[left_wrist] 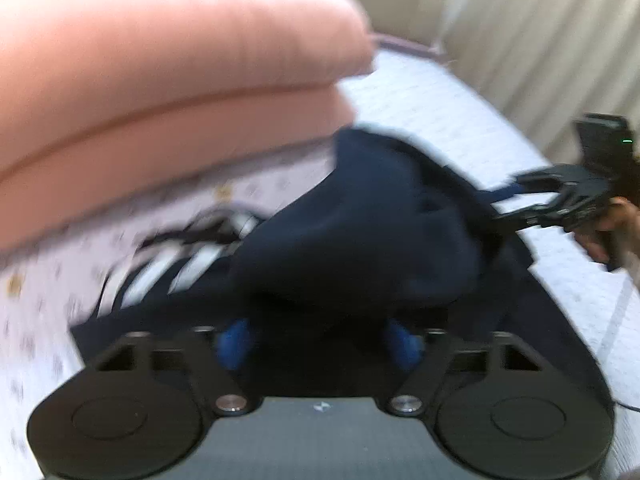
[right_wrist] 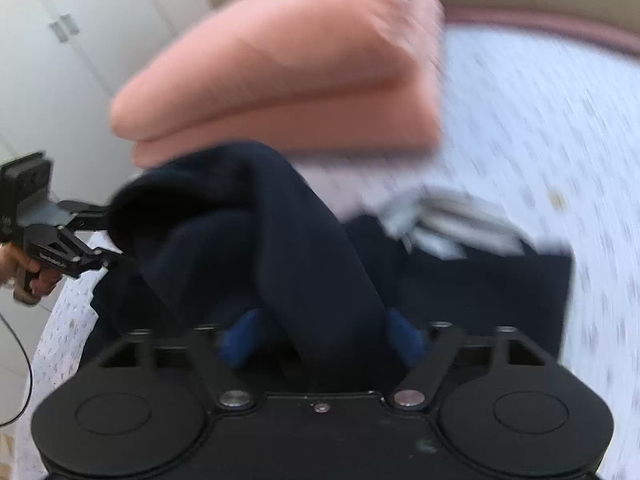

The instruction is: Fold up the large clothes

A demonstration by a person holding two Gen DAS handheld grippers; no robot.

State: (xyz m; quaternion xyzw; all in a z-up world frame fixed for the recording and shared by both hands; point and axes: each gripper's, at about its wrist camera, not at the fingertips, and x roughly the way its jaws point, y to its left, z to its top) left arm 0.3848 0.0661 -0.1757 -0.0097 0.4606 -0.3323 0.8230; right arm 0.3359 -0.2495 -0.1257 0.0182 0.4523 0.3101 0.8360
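Note:
A dark navy garment (left_wrist: 360, 248) with white stripes (left_wrist: 176, 268) lies on the bed. Both views are motion-blurred. My left gripper (left_wrist: 320, 340) is shut on a bunched fold of the navy cloth, and its blue pads (left_wrist: 234, 342) are partly hidden by it. My right gripper (right_wrist: 324, 340) is shut on another thick fold of the same garment (right_wrist: 256, 232). In the left wrist view the right gripper (left_wrist: 500, 208) shows at the right, gripping the cloth's edge. In the right wrist view the left gripper (right_wrist: 108, 236) shows at the left, also on the cloth.
A folded pink blanket (left_wrist: 168, 80) lies on the bed behind the garment; it also shows in the right wrist view (right_wrist: 280, 80). The bed sheet (left_wrist: 440, 108) is pale with small prints. Curtains (left_wrist: 540, 40) hang at the right and white cupboards (right_wrist: 60, 60) stand at the left.

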